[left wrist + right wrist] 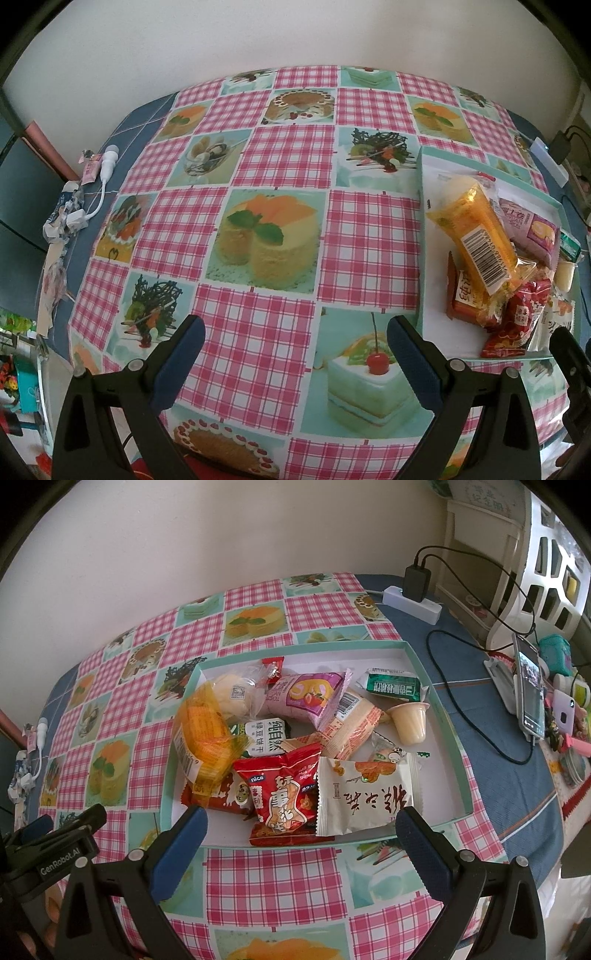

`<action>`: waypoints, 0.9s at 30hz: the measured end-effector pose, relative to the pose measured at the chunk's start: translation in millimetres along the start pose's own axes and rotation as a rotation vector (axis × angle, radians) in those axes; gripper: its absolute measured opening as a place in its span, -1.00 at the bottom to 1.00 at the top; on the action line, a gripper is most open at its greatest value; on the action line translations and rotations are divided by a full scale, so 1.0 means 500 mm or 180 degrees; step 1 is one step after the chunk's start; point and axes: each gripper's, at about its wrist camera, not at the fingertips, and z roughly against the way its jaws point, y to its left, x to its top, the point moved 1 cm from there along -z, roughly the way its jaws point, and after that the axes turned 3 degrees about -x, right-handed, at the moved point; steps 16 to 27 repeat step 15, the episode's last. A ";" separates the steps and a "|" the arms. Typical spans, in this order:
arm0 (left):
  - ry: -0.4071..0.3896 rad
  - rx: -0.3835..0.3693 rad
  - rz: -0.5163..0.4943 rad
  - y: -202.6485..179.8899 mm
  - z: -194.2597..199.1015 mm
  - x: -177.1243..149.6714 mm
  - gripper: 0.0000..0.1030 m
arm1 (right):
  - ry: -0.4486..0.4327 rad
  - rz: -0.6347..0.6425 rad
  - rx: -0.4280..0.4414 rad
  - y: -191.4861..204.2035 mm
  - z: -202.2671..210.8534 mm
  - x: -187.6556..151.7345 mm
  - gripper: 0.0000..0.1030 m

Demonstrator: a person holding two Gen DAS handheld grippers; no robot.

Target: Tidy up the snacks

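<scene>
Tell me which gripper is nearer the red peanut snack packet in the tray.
Right. The right gripper is open directly in front of the red peanut snack packet; the left gripper is open over bare tablecloth, left of the tray.

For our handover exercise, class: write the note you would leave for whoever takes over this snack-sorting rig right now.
Left tongs: open, empty, over bare tablecloth left of the tray.
Right tongs: open, empty, at the tray's near edge, in front of the red packet and white packet.
Snacks: all piled loosely in the shallow tray, including an orange packet, pink roll cake, green carton and jelly cup.
Done: nothing visibly sorted.
Left: the whole sorting job.
</scene>
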 end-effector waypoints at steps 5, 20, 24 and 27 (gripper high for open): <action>-0.0034 0.0008 -0.0006 -0.005 0.005 0.002 0.92 | 0.0002 0.0008 0.0008 -0.001 -0.001 0.001 1.00; -0.0162 0.0037 -0.0068 -0.014 0.018 0.004 0.92 | 0.0006 0.0021 0.0011 0.001 -0.002 -0.001 1.00; -0.0162 0.0037 -0.0068 -0.014 0.018 0.004 0.92 | 0.0006 0.0021 0.0011 0.001 -0.002 -0.001 1.00; -0.0162 0.0037 -0.0068 -0.014 0.018 0.004 0.92 | 0.0006 0.0021 0.0011 0.001 -0.002 -0.001 1.00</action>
